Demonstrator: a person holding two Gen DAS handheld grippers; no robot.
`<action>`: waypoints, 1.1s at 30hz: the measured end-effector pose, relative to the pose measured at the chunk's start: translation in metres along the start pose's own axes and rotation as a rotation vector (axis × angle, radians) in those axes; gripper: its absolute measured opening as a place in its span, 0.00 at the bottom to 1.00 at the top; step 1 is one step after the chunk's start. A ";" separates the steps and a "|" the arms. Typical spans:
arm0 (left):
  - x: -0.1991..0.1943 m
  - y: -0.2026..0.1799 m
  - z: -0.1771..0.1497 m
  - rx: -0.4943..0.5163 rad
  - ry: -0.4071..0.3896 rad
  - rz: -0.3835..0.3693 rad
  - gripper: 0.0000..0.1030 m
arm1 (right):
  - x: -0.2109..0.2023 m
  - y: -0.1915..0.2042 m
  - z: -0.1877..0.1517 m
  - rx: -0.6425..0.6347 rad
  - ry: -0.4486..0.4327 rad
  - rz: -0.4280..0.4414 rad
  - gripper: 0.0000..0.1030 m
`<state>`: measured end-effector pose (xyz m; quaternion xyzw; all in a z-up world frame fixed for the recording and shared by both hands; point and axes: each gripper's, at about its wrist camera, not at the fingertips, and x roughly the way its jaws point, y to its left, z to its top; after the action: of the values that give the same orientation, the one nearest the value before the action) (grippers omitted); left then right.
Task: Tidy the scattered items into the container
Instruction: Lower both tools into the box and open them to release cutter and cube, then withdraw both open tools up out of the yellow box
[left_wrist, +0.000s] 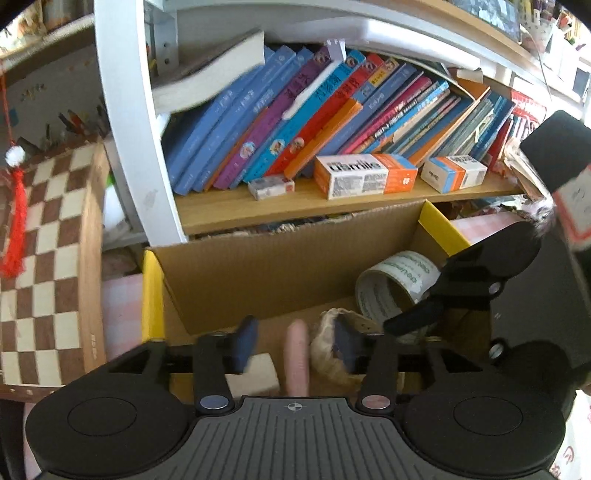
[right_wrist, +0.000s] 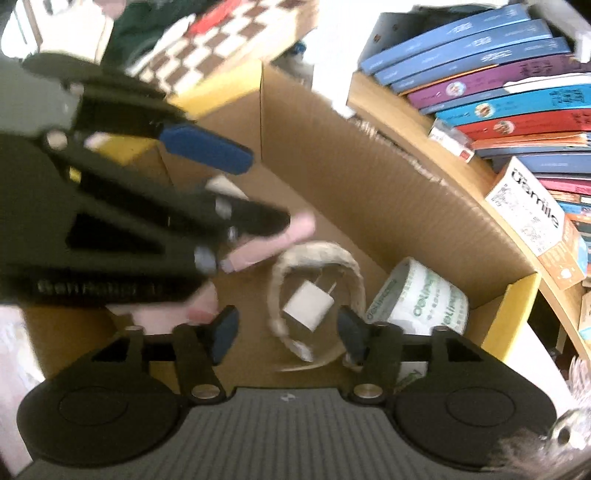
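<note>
An open cardboard box (left_wrist: 266, 280) with yellow flap edges stands below the bookshelf; it also shows in the right wrist view (right_wrist: 388, 206). Inside lie a pink stick-shaped item (left_wrist: 296, 360) (right_wrist: 266, 243), a beige woven band (right_wrist: 332, 258) (left_wrist: 325, 350), a white charger plug (right_wrist: 308, 308) inside the band, and a roll of tape (left_wrist: 395, 288) (right_wrist: 421, 299). My left gripper (left_wrist: 295, 341) is open over the box, with the pink item lying between its fingers. My right gripper (right_wrist: 286, 330) is open above the charger and band, holding nothing. The left gripper's body (right_wrist: 129, 206) crosses the right wrist view.
A wooden shelf (left_wrist: 332, 206) behind the box carries leaning books (left_wrist: 295, 122) and several small cartons (left_wrist: 365, 175). A checkered chessboard box (left_wrist: 44, 266) stands to the left with a red tassel (left_wrist: 16, 210). The right gripper's body (left_wrist: 480, 280) reaches into the box's right side.
</note>
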<state>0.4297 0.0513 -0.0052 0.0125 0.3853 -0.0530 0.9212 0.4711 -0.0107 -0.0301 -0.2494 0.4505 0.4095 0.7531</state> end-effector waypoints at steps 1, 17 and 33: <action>-0.005 -0.001 0.000 0.006 -0.012 0.004 0.61 | -0.005 0.000 0.000 0.007 -0.015 -0.004 0.65; -0.115 -0.021 -0.008 0.044 -0.243 0.040 0.79 | -0.110 0.042 -0.031 0.026 -0.292 -0.147 0.80; -0.190 -0.040 -0.059 0.104 -0.328 0.071 0.84 | -0.159 0.103 -0.090 -0.031 -0.398 -0.278 0.82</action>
<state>0.2510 0.0321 0.0894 0.0651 0.2258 -0.0417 0.9711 0.3010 -0.0847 0.0675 -0.2348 0.2480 0.3498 0.8723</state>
